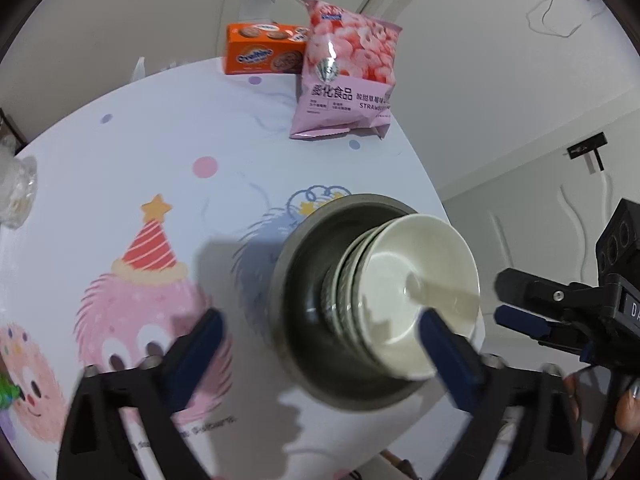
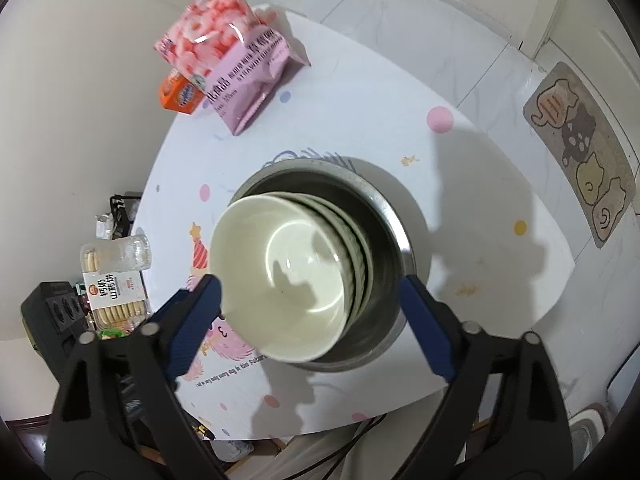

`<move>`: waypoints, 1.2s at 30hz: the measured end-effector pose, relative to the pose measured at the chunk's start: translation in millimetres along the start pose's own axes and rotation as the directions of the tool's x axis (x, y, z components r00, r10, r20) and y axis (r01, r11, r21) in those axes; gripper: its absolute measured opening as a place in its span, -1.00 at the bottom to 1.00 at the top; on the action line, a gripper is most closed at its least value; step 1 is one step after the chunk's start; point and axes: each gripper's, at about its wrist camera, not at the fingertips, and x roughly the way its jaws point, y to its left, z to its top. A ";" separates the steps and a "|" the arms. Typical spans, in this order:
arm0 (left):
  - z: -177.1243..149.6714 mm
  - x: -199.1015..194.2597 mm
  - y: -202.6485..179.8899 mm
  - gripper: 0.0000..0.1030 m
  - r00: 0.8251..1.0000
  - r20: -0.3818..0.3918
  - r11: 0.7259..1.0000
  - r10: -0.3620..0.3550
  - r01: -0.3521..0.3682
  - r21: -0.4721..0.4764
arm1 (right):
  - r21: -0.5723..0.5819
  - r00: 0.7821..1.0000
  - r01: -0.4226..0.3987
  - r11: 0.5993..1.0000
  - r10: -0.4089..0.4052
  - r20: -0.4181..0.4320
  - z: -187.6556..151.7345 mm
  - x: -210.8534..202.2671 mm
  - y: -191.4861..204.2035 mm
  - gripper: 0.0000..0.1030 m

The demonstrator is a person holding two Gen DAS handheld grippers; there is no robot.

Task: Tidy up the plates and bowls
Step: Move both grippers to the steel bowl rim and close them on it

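Observation:
A stack of white bowls (image 1: 416,284) sits inside a steel bowl (image 1: 296,280) on the table's right side. The top white bowl is empty. My left gripper (image 1: 320,336) is open and empty, hovering above the stack, its right finger over the white bowl's near rim. In the right wrist view the white bowls (image 2: 288,272) sit in the steel bowl (image 2: 384,216). My right gripper (image 2: 310,304) is open and empty above them, its fingers straddling the stack. It also shows at the right edge of the left wrist view (image 1: 520,300).
A pink snack bag (image 1: 344,76) and an orange biscuit box (image 1: 264,50) stand at the table's far edge. A cookie pack (image 2: 116,292) and a clear cup (image 2: 116,256) lie at the table's left. The tablecloth (image 1: 160,184) has cartoon prints. A cat mat (image 2: 580,148) lies on the floor.

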 end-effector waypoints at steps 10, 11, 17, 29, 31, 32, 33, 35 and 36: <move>-42.9 -33.2 23.2 1.00 0.998 0.058 1.000 0.018 -0.017 -0.017 | 0.015 0.998 0.035 0.999 -0.035 0.059 -44.8 -25.0 -14.2 0.98; -47.9 -31.0 23.8 1.00 0.998 0.056 1.000 0.018 -0.017 -0.017 | 0.038 0.997 0.023 0.999 -0.026 0.067 -50.9 -27.9 -20.8 0.98; -61.8 -14.5 21.2 1.00 1.000 0.025 1.000 0.014 -0.014 -0.002 | 0.198 0.995 -0.070 0.978 0.055 0.082 -53.0 -25.9 -63.6 0.98; -46.5 28.9 36.2 1.00 0.998 0.010 0.995 0.067 -0.066 -0.076 | -0.032 0.994 0.009 0.999 -0.013 -0.110 9.1 30.6 -84.4 0.41; -41.3 33.8 34.5 1.00 0.998 0.016 0.995 0.067 -0.066 -0.072 | -0.052 0.989 -0.003 0.999 -0.005 -0.147 16.4 39.9 -84.6 0.27; -38.5 38.3 32.8 1.00 0.998 0.009 0.995 0.069 -0.068 -0.066 | -0.069 0.987 -0.009 0.998 -0.002 -0.159 18.9 43.1 -84.6 0.26; -37.2 41.3 32.2 0.99 0.997 0.004 0.995 0.072 -0.071 -0.063 | -0.091 0.986 -0.009 0.996 -0.006 -0.167 21.9 46.0 -82.8 0.25; -33.7 51.2 30.2 0.99 0.996 -0.014 0.995 0.086 -0.087 -0.055 | -0.134 0.984 -0.005 0.991 -0.019 -0.174 26.5 49.7 -79.1 0.25; -32.3 55.8 30.0 0.98 0.995 -0.023 0.994 0.096 -0.097 -0.055 | -0.153 0.984 -0.008 0.988 -0.020 -0.177 29.0 51.0 -75.1 0.25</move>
